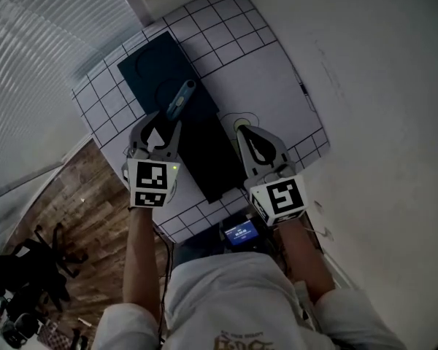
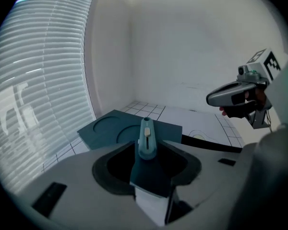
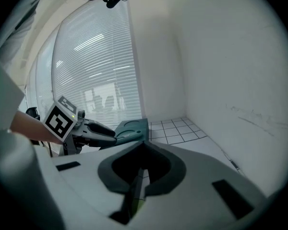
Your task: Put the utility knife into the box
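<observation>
A light-blue utility knife [image 1: 181, 99] lies lengthwise on the dark, flat box [image 1: 147, 64], which has round recesses at its far end. My left gripper [image 1: 166, 122] is open. Its fingers flank the knife's near end without pressing it. In the left gripper view the knife [image 2: 147, 138] sits just beyond that gripper's [image 2: 147, 150] spread jaws, over the box [image 2: 110, 128]. My right gripper [image 1: 241, 127] hovers at the box's right edge, jaws together and empty. The right gripper view shows its [image 3: 144, 145] tips meeting, with the left gripper [image 3: 103, 133] off to the left.
The box rests on a white mat with a black grid [image 1: 226, 28] on the table. A white wall [image 1: 379, 86] rises on the right, window blinds [image 1: 51, 20] stand on the left, and wooden floor [image 1: 73, 195] lies below the table's left edge. A small lit screen [image 1: 240, 232] sits at the person's waist.
</observation>
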Demonstrator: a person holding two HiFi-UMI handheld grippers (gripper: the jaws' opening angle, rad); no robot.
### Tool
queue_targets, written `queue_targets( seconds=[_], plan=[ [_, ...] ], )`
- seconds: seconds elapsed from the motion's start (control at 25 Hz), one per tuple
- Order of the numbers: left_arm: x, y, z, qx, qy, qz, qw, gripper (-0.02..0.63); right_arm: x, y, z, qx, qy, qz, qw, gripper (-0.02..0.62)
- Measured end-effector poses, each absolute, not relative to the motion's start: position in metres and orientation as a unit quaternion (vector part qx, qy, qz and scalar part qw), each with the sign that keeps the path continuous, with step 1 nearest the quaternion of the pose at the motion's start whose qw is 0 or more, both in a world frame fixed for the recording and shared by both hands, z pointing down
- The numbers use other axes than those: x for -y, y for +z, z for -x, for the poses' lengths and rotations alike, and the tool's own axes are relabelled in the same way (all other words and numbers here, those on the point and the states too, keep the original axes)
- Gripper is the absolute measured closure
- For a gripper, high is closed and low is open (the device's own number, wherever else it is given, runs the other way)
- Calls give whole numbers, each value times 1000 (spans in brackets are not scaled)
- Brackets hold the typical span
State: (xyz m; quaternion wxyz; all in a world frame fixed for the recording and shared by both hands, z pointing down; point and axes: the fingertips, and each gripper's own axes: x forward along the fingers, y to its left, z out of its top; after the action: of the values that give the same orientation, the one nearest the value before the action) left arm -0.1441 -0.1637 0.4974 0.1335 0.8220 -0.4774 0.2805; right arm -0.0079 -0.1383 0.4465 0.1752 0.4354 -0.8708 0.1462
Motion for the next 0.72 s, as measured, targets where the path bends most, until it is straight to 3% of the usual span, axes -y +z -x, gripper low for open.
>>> queue_targets(
  seconds=[0.2,0.44,0.72],
  plan=[
    [166,511,137,448,313,-828,126,448,147,456,14,870,149,-433,181,588],
    [169,512,134,437,303,-827,184,466,143,465,22,870,165,-427,181,589],
    [169,513,136,431,307,-827,190,476,132,462,22,868,168,-429,183,588]
  ],
)
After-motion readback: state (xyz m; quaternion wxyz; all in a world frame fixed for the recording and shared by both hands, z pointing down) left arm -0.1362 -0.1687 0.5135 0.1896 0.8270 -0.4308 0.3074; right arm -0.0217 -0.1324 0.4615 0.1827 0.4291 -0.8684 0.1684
